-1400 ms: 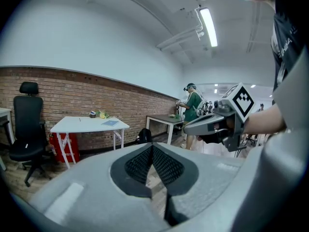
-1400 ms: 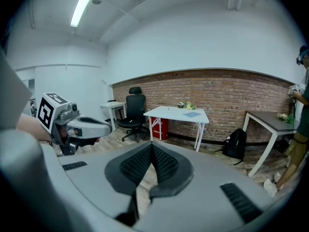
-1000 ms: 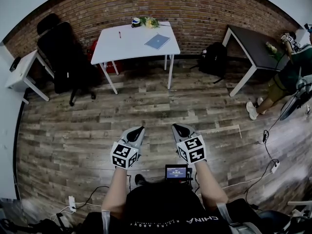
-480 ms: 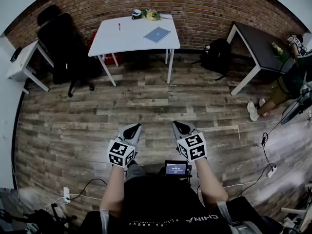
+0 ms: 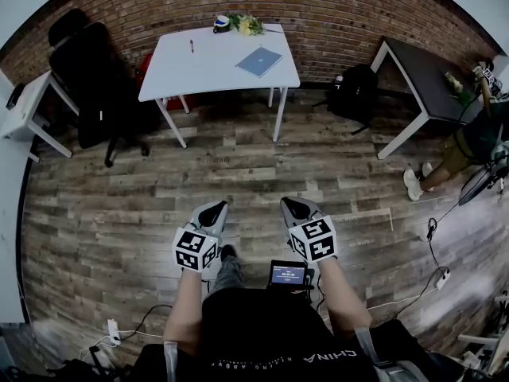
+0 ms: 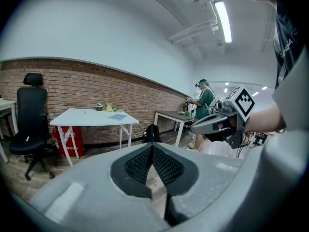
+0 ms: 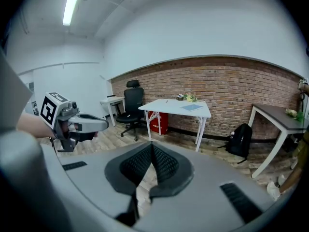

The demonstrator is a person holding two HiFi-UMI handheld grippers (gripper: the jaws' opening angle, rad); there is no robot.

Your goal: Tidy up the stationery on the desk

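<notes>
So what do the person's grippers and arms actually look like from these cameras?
The left gripper and right gripper match: pale grey moulded shells that taper toward the jaws, which are lined with black cross-hatched pads. Each carries a cube with black-and-white square markers at its rear end. The person wears a black T-shirt with white lettering, and the forearms are uncovered.

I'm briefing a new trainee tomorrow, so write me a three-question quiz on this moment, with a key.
1. True or false: the blue notebook lies on the white desk.
2. The left claw and right claw are: A) both shut on nothing; B) both wide open; C) both gripping the notebook.
3. Fill in: in the head view, the black ___ stands on the floor to the right of the white desk.
Key: 1 true; 2 A; 3 backpack.
</notes>
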